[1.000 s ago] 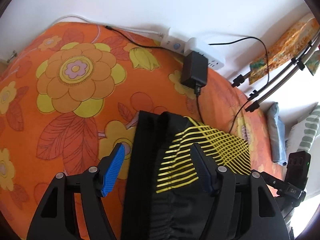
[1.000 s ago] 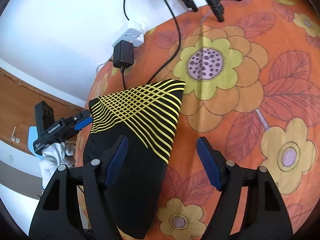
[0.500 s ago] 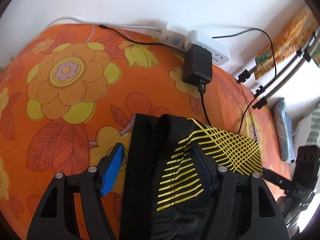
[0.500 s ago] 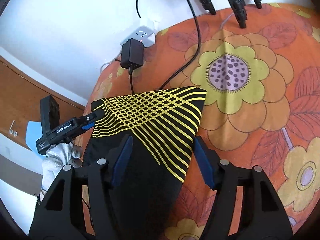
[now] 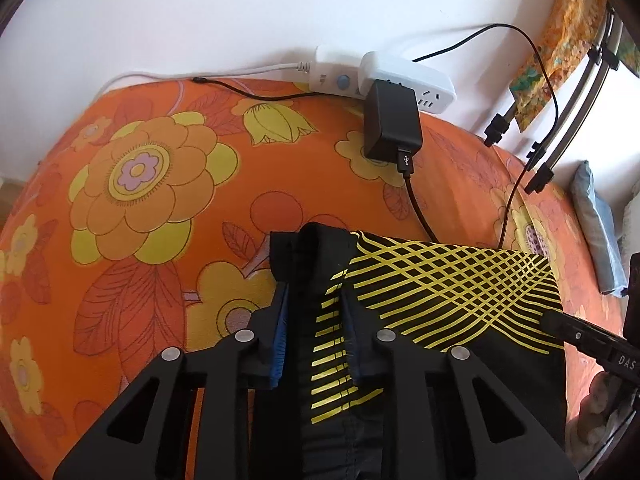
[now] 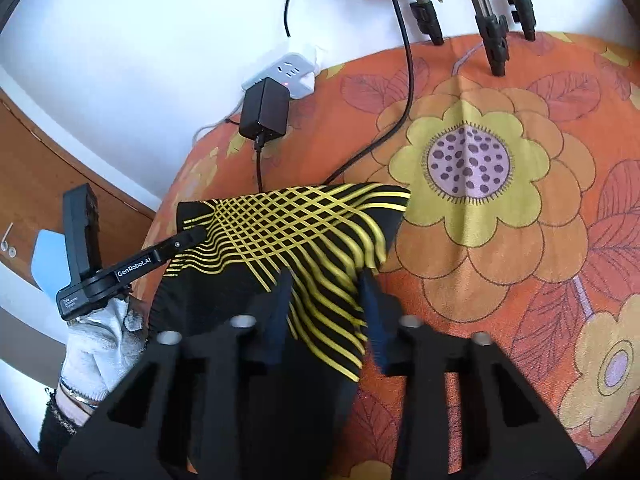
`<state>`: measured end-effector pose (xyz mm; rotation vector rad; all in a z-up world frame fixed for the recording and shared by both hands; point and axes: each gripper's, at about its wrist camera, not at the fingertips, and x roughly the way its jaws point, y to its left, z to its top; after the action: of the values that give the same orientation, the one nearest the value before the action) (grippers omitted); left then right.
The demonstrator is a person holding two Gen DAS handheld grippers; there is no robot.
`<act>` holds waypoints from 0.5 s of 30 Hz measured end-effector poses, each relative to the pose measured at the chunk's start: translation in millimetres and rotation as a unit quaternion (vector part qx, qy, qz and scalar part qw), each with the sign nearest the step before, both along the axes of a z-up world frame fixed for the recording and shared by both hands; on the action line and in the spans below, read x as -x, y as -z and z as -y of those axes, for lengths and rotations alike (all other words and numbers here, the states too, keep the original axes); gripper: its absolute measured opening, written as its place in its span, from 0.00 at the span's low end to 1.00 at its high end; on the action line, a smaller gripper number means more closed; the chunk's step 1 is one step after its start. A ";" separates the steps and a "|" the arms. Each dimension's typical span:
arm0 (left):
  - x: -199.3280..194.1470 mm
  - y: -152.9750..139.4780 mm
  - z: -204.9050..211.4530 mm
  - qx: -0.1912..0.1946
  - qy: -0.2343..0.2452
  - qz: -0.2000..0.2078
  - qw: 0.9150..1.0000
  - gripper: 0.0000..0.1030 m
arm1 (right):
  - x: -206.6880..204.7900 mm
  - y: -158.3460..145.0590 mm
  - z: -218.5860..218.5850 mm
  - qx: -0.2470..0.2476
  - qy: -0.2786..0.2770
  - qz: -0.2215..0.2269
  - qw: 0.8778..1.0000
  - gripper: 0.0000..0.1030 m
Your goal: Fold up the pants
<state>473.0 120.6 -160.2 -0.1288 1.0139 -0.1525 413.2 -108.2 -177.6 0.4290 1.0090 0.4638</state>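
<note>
pants (image 5: 440, 292): black with yellow lines, lying on the orange floral bed (image 5: 140, 208) near the charger (image 5: 392, 128)
left tongs (image 5: 316, 340): pinching a raised fold of the pants
right tongs (image 6: 326, 316): narrowed around the striped edge; blurred, grip cannot be told
handling: soft, light, limp; likely sags, so hold at the edge corners

A bed under an orange floral sheet (image 5: 168, 184) fills both views, meeting a plain white wall (image 5: 224, 12) at twelve o'clock. In the left view a white power strip (image 5: 404, 80) lies along that edge, holding a black adapter (image 5: 392, 124). Daylight falls evenly. In the right view, brown wood panelling (image 6: 36, 160) shows at nine o'clock.
</note>
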 end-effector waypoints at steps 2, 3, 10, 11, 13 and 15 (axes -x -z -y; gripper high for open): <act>0.9 -0.3 1.5 -0.006 0.001 0.003 1.000 0.20 | -1.6 1.0 3.6 -0.011 0.000 -0.003 1.000 0.28; 1.1 -0.2 2.1 -0.008 0.000 0.004 1.000 0.20 | -3.3 1.5 4.3 -0.014 -0.001 -0.006 1.000 0.28; 5.5 -1.7 5.2 -0.014 -0.006 0.018 1.000 0.15 | -3.3 2.7 1.5 -0.008 -0.006 0.000 1.000 0.12; 6.2 -3.1 4.9 -0.009 -0.006 0.021 1.000 0.15 | -3.7 4.9 0.2 -0.009 -0.008 -0.003 1.000 0.11; 7.3 -5.5 4.5 -0.003 -0.006 0.023 1.000 0.13 | -2.5 3.7 -1.3 -0.003 -0.008 0.002 1.000 0.09; 8.6 -8.0 3.7 0.001 -0.006 0.026 1.000 0.13 | 0.7 0.0 -2.5 0.004 -0.008 0.014 1.000 0.09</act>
<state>464.4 116.9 -152.2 -0.1311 0.9619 -0.1455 412.6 -105.6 -177.5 0.4073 0.9871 0.4789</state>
